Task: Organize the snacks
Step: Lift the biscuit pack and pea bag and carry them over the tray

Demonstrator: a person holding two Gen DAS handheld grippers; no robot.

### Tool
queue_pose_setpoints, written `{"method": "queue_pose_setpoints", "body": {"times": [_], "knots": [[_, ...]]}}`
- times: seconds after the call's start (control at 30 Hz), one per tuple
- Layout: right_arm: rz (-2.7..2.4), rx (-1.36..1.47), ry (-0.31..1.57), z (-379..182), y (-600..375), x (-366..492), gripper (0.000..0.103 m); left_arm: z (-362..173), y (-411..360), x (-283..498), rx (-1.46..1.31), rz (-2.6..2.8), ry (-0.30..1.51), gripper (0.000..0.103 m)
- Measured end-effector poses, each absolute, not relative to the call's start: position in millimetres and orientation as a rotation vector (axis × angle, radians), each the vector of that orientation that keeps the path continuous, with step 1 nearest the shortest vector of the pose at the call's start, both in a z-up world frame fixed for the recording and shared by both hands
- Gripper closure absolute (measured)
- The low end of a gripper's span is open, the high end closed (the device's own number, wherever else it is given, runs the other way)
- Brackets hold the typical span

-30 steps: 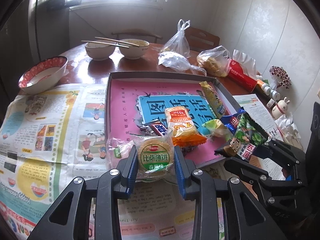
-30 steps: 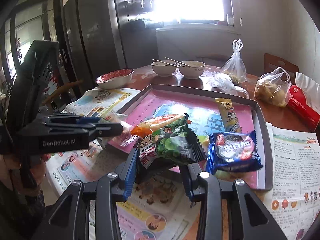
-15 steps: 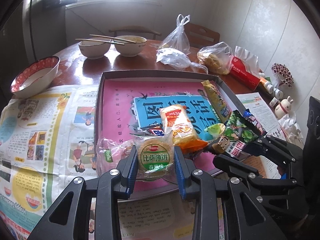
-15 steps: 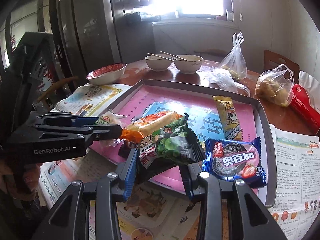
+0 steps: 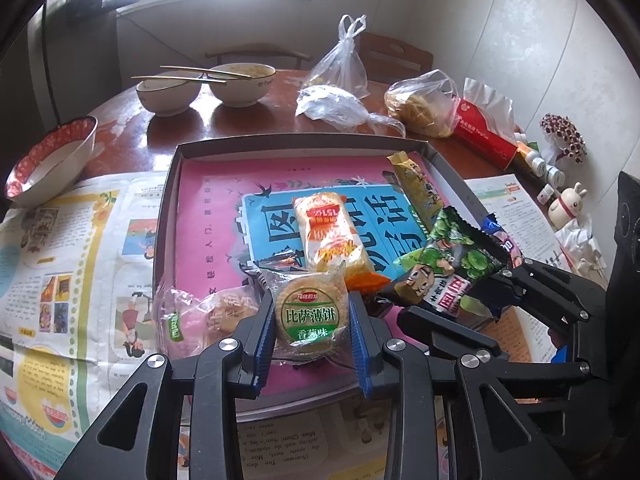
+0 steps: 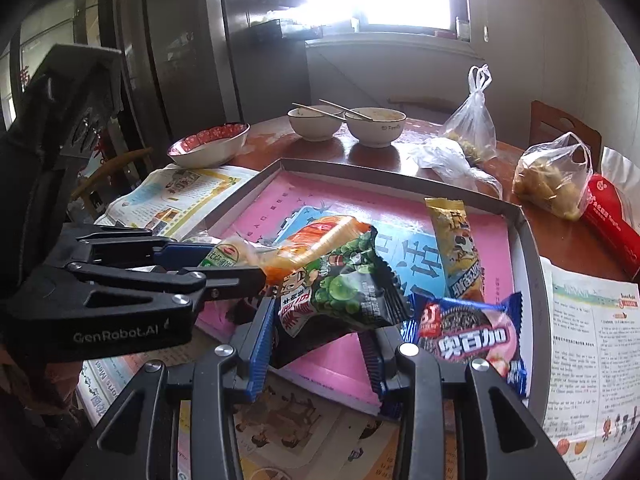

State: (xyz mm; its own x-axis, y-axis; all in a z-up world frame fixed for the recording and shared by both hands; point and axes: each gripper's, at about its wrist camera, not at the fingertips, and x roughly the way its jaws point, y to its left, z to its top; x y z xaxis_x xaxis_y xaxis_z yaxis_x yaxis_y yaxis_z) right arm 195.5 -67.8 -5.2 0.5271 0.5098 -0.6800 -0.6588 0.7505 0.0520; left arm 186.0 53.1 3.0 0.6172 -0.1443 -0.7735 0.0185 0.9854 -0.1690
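Observation:
My left gripper [image 5: 311, 322] is shut on a round green-label cracker pack [image 5: 310, 312], held over the near edge of the grey tray [image 5: 304, 144]. My right gripper [image 6: 320, 320] is shut on a green pea snack bag [image 6: 344, 284], held over the tray's near right part; the bag also shows in the left wrist view [image 5: 448, 268]. In the tray lie an orange rice cracker pack [image 5: 330, 236], a yellow bar [image 5: 418, 188], a blue cookie pack [image 6: 472, 332] and a pink pastry pack [image 5: 208, 314].
Newspapers [image 5: 68, 256] lie under and around the tray. Two white bowls with chopsticks [image 5: 204, 86], a red-rimmed bowl [image 5: 48, 156], plastic bags [image 5: 340, 96] and a red pouch [image 5: 484, 132] stand on the far table. Small bottles and figurines [image 5: 560, 196] stand at the right.
Both grippers have moved forward over the tray with their packs still held. The pea bag has come closer to the cracker pack.

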Motion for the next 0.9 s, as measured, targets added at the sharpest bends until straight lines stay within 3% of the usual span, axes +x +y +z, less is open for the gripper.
{"method": "queue_pose_setpoints", "body": {"times": [0.9], "knots": [[0.684, -0.286, 0.714, -13.9, -62.5, 188.5, 0.061, -2.8, 54.5, 183.5, -0.148, -0.091, 0.913, 0.068]]}}
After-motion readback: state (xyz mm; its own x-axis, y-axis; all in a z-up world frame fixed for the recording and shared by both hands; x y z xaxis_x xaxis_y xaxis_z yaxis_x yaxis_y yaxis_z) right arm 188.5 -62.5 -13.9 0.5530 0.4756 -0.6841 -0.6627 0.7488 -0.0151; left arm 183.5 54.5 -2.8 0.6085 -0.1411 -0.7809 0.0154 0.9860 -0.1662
